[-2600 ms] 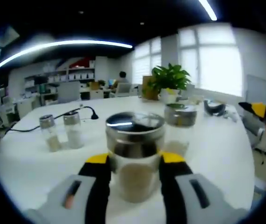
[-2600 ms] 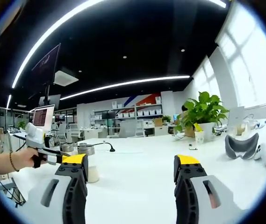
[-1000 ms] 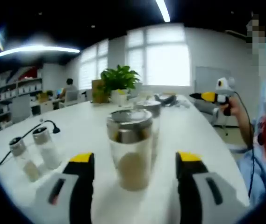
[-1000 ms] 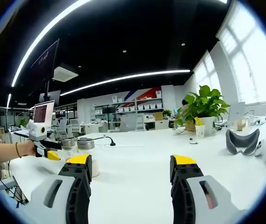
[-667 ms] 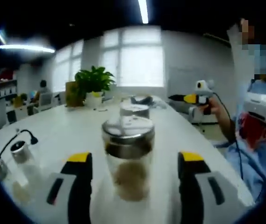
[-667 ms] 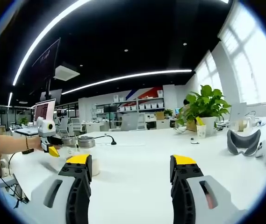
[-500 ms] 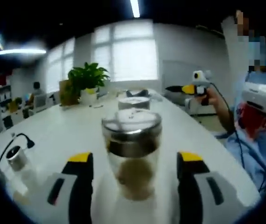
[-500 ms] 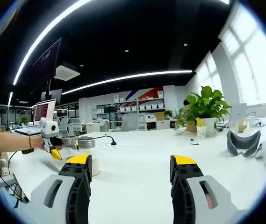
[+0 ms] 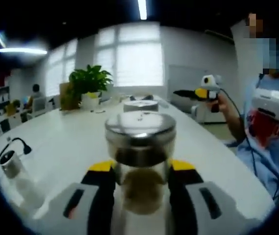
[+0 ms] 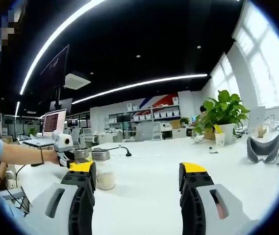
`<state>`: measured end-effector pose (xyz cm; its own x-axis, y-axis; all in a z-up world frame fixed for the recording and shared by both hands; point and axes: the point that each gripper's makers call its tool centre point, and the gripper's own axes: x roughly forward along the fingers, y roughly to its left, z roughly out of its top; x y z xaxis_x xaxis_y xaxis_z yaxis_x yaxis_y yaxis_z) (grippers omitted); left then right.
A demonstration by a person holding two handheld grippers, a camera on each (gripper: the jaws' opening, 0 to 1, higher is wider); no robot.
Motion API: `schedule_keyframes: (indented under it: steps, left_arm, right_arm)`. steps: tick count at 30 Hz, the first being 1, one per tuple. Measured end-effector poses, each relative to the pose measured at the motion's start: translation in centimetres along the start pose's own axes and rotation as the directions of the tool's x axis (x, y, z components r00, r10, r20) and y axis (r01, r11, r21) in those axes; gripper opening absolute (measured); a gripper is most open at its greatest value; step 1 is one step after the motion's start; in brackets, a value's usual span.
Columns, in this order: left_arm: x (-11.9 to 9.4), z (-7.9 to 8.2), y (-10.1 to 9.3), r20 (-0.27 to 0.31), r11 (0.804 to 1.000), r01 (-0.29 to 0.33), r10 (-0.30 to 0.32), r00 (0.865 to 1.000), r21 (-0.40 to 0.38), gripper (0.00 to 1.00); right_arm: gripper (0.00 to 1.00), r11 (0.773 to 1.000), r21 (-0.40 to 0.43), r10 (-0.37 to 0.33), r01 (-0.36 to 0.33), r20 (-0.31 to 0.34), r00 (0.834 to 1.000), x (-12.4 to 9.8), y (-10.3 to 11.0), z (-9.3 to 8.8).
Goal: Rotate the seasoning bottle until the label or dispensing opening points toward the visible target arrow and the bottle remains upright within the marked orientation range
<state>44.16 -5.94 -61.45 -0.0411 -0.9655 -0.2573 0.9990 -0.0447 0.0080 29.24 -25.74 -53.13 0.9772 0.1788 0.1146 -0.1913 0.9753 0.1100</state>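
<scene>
Between left gripper [image 9: 140, 171] jaws: upright seasoning bottle [image 9: 139, 156]

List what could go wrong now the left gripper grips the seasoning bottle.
A second jar stands close behind the seasoning bottle; swinging the left gripper might knock it. The jaws grip below the heavy metal lid, so the bottle may tilt. The right gripper idles open, giving no support.

No text, label, brand or number could be read anywhere. The monitor [image 10: 54, 122] at the far left of the right gripper view carried rows of lines — too small to make out — and the seasoning bottle [image 9: 140, 161] showed no legible label.
</scene>
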Motion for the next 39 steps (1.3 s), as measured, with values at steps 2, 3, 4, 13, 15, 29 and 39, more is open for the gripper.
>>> schedule_keyframes:
  steps: [2, 3, 4, 13, 15, 29, 39]
  left_arm:
    - [0.0, 0.0, 0.0, -0.002, 1.0, -0.006, 0.006, 1.0, 0.001, 0.44]
    - [0.1, 0.0, 0.0, -0.001, 1.0, -0.011, 0.011, 1.0, -0.001, 0.44]
    - [0.1, 0.0, 0.0, 0.002, 1.0, -0.016, 0.016, 1.0, -0.002, 0.44]
    - [0.0, 0.0, 0.4, 0.042, 0.993, -0.116, 0.117, 0.992, -0.03, 0.44]
    - [-0.1, 0.0, 0.4, 0.037, 0.989, -0.141, 0.143, 0.989, -0.033, 0.44]
    - [-0.5, -0.3, 1.2, -0.01, 0.903, -0.407, 0.409, 0.912, -0.141, 0.44]
    - [-1.2, -0.9, 1.9, -0.117, 0.746, -0.636, 0.626, 0.771, -0.197, 0.44]
  right_arm:
    - [0.71, 1.0, -0.006, 0.006, -0.006, -0.003, 1.0, 0.0, 0.3, 0.0]
    - [0.71, 1.0, -0.022, 0.001, -0.001, -0.012, 1.0, 0.0, 0.3, -0.1]
    - [0.71, 1.0, -0.03, -0.003, 0.002, -0.016, 1.0, 0.0, 0.2, -0.1]
    - [0.71, 1.0, -0.022, -0.016, 0.015, -0.023, 1.0, 0.0, -0.2, -0.4]
    - [0.71, 0.999, -0.037, -0.017, 0.016, -0.029, 0.999, 0.0, -0.1, -0.4]
    - [0.7, 0.994, -0.103, -0.04, 0.033, -0.067, 0.997, -0.2, -0.5, -0.9]
    - [0.7, 0.999, -0.047, 0.008, -0.01, -0.041, 0.999, -0.2, 0.4, -0.3]
